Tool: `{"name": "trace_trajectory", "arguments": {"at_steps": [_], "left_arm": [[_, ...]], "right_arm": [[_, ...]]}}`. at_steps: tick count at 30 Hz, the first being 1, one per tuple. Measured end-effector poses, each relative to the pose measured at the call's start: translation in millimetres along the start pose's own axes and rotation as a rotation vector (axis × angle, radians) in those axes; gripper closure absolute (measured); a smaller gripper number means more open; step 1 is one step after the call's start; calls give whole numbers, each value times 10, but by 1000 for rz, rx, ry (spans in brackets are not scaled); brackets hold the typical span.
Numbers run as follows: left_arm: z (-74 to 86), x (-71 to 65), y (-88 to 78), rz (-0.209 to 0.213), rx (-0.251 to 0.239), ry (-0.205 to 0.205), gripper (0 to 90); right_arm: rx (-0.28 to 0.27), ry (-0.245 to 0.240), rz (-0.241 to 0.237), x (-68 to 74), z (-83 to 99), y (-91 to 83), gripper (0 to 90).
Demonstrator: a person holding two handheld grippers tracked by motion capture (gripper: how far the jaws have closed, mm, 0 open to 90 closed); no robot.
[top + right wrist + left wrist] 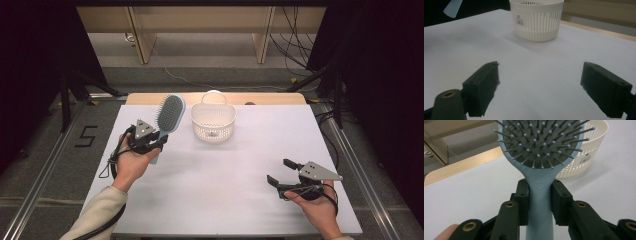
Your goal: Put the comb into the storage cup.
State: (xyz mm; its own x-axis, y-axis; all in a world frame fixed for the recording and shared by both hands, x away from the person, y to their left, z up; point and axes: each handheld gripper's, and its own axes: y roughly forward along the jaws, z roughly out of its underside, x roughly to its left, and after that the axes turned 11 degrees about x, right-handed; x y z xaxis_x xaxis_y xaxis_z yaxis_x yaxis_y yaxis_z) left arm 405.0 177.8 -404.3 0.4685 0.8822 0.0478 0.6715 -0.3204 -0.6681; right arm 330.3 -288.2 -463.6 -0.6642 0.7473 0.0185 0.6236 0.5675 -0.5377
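A light blue hairbrush [168, 120] with a grey bristle pad stands up off the white table, its head tilted toward the back. My left gripper [150, 142] is shut on its handle; in the left gripper view both black pads clamp the handle of the hairbrush [540, 202] just below the head. A white slotted basket [213, 121] sits at the back middle of the table, to the right of the brush head. My right gripper [279, 171] hovers low at the front right, its jaws wide apart with nothing between them, and faces the basket [536, 21].
The white table top [220, 175] ends in a wooden strip [270, 98] at the back. Dark stands and cables flank the table on the floor. The tip of the brush handle [452, 8] shows at the upper left of the right gripper view.
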Motion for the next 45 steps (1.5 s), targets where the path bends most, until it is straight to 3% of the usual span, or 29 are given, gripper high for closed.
{"name": "trace_trajectory", "arguments": {"at_steps": [45], "left_arm": [[-158, -56, 30, 18, -34, 4, 701]], "right_arm": [[-1, -2, 0, 0, 0, -4, 158]]}}
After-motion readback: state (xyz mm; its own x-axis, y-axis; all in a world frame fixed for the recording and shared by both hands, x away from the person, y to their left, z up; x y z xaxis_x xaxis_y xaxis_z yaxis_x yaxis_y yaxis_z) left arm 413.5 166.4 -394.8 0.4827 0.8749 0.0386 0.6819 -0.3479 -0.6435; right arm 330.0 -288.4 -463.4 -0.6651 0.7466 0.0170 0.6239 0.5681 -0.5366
